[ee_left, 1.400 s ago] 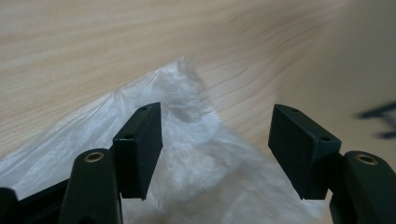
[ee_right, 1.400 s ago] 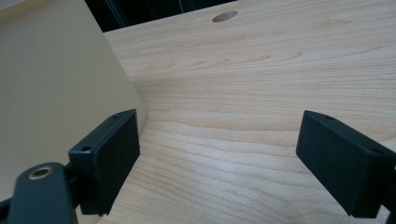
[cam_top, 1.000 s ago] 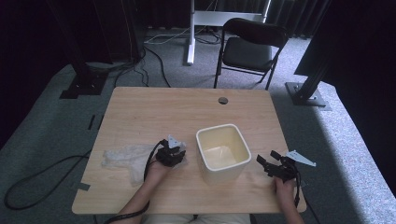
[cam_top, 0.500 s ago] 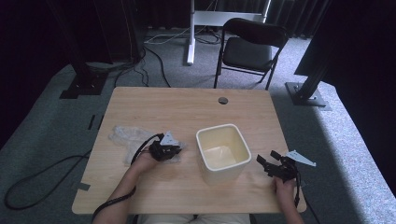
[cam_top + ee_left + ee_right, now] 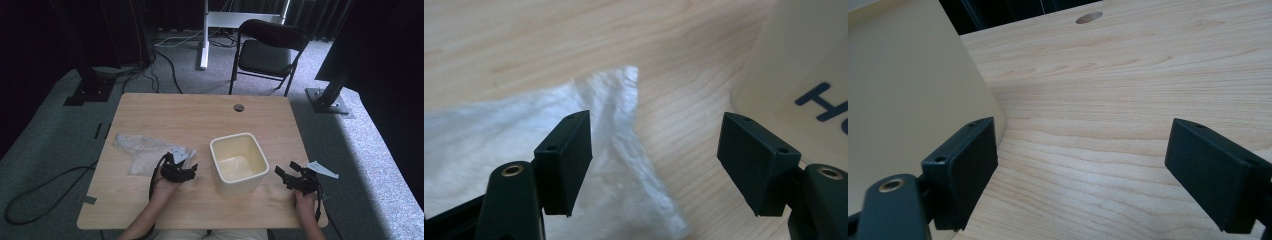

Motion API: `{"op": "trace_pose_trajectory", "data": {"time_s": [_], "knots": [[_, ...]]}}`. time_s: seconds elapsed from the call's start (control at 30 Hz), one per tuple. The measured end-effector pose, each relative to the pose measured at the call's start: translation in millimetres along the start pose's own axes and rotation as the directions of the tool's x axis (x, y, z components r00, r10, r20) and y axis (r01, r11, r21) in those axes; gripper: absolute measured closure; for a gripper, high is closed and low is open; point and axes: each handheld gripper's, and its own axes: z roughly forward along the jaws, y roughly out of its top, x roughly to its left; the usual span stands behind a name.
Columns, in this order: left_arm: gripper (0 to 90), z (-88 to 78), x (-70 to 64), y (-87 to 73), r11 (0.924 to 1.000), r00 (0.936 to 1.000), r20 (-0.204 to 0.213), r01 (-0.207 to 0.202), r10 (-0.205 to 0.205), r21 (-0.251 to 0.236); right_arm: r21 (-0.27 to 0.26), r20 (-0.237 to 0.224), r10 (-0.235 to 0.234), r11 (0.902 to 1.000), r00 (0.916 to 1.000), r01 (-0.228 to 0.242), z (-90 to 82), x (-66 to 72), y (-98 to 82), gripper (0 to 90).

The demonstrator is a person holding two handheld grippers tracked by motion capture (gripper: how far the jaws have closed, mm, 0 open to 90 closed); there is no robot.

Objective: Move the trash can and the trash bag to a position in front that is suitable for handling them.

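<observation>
High view framing was taken up mostly by the wooden table (image 5: 165, 115), on which a cream square container (image 5: 238, 162) stood right of centre. A crumpled clear plastic bag (image 5: 140, 150) lay flat at the left of the tabletop, well apart from the container.

At the lower middle of the frame the left gripper (image 5: 184, 169) was held just beside the bag's right end. Its jaws had just been opening; in the left gripper view they stood well apart with nothing pressed between them, one corner of the bag (image 5: 619, 125) lying on the wood beneath the gap. At the lower right the right gripper (image 5: 286, 172) was held beside the container, its jaws spread wide and nothing held, bare wood seen between them in the right gripper view.

The bag was judged to be very light, thin and limp, likely to slip, crumple and sag when lifted. A pinch on a bunched fold or on the near corner was judged the surest hold. It was seen as translucent, whitish and wrinkled, with a creased ridge running to its corner.
</observation>
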Motion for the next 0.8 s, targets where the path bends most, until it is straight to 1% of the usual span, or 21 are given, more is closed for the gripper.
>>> {"op": "trace_pose_trajectory", "data": {"time_s": [0.03, 0.07, 0.1, 0.13, 0.17, 0.2, 0.23, 0.27, 0.3, 0.33, 0.4, 0.43, 0.47, 0.53, 0.57, 0.6, 0.63, 0.67, 0.7, 0.77, 0.8], "knots": [[32.2, 4.3, 0.3, -0.7, 0.9997, 0.9995, 0.028, 0.012, -0.013, 0.02, 0.0, 0.0, 0.0, 1.0, 1.0, 0.0, -0.1, -0.1, 0.0, 12.9], [35.1, 8.0, 0.5, -1.4, 0.9993, 0.9998, 0.01, 0.017, -0.017, 0.034, -0.001, 0.0, 0.0, 1.0, 1.0, 0.0, -0.2, 0.1, -0.1, 12.9], [35.2, 11.3, 0.6, -2.3, 0.9991, 0.9997, 0.003, 0.023, -0.023, 0.037, -0.001, 0.001, -0.001, 1.0, 1.0, 0.001, -0.3, 0.3, -0.1, 12.9], [35.3, 14.5, 1.6, -2.9, 0.9984, 0.9993, 0.013, 0.033, -0.034, 0.047, -0.002, 0.0, -0.003, 1.0, 1.0, 0.003, -0.4, 0.3, -0.2, 13.4], [35.6, 17.1, 1.6, -3.8, 0.9981, 0.9995, -0.006, 0.03, -0.03, 0.054, -0.003, 0.001, -0.004, 1.0, 1.0, 0.004, -0.4, 0.4, -0.2, 13.5], [39.3, 19.2, 2.1, -5.0, 0.9981, 0.9995, -0.026, 0.021, -0.019, 0.058, -0.002, 0.0, -0.004, 1.0, 1.0, 0.004, -0.4, 0.4, -0.2, 13.5], [45.0, 21.2, 3.6, -6.3, 0.9977, 0.9996, -0.019, 0.023, -0.022, 0.064, -0.002, 0.0, -0.005, 1.0, 1.0, 0.005, -0.4, 0.4, -0.2, 13.5], [45.7, 21.2, 3.6, -6.3, 0.9977, 0.9996, -0.019, 0.023, -0.022, 0.064, -0.002, 0.0, -0.004, 1.0, 1.0, 0.004, -0.4, 0.4, -0.2, 13.5], [51.3, 22.0, 5.6, -8.8, 0.9984, 0.9997, -0.02, 0.012, -0.011, 0.055, -0.002, -0.001, -0.004, 1.0, 1.0, 0.004, -0.5, 0.3, -0.2, 13.5], [59.1, 21.3, 7.5, -8.7, 0.9984, 0.9999, -0.016, 0.007, -0.007, 0.056, -0.002, -0.001, -0.005, 1.0, 1.0, 0.005, -0.5, 0.3, -0.2, 13.5], [69.4, 20.8, 11.1, -8.8, 0.9985, 1.0, 0.0, -0.009, 0.009, 0.054, -0.002, -0.001, -0.005, 1.0, 1.0, 0.005, -0.4, 0.4, -0.2, 13.5], [74.1, 20.7, 12.7, -9.5, 0.9985, 0.9995, 0.016, -0.027, 0.026, 0.049, -0.001, 0.0, -0.005, 1.0, 1.0, 0.005, -0.3, 0.6, -0.2, 13.5], [77.2, 20.1, 14.2, -9.9, 0.998, 0.9985, 0.036, -0.042, 0.04, 0.047, -0.002, 0.0, -0.005, 1.0, 1.0, 0.005, -0.4, 0.6, -0.2, 13.5], [79.4, 20.1, 14.2, -9.9, 0.998, 0.9985, 0.036, -0.042, 0.04, 0.047, -0.002, 0.0, -0.005, 1.0, 1.0, 0.005, -0.4, 0.5, -0.2, 13.5], [82.2, 16.7, 15.4, -14.0, 0.9931, 0.9889, 0.102, -0.113, 0.109, 0.034, -0.002, -0.001, -0.004, 1.0, 1.0, 0.004, -0.6, 0.4, -0.2, 13.5], [82.2, 14.6, 15.3, -16.1, 0.9888, 0.9813, 0.13, -0.147, 0.142, 0.027, -0.003, -0.001, -0.003, 1.0, 1.0, 0.003, -0.6, 0.4, -0.2, 13.5], [82.1, 12.0, 15.3, -18.5, 0.986, 0.9777, 0.135, -0.165, 0.161, 0.021, -0.001, -0.001, -0.003, 1.0, 1.0, 0.003, -0.6, 0.3, -0.2, 13.5], [82.1, 8.8, 16.7, -19.9, 0.9853, 0.9755, 0.15, -0.168, 0.161, 0.032, -0.001, -0.001, -0.003, 1.0, 1.0, 0.003, -0.5, 0.3, -0.2, 13.5], [82.0, 5.5, 17.9, -21.5, 0.9834, 0.9717, 0.165, -0.177, 0.169, 0.039, -0.001, -0.001, -0.003, 1.0, 1.0, 0.003, -0.5, 0.3, -0.2, 13.5], [81.9, 5.5, 17.9, -21.5, 0.9834, 0.9717, 0.165, -0.177, 0.169, 0.039, -0.001, 0.0, -0.004, 1.0, 1.0, 0.004, -0.4, 0.4, -0.2, 13.5], [79.2, -7.3, 20.8, -30.1, 0.9743, 0.9592, 0.193, -0.22, 0.206, 0.05, -0.002, 0.0, -0.003, 1.0, 1.0, 0.003, -0.5, 0.4, -0.2, 13.5]]}}
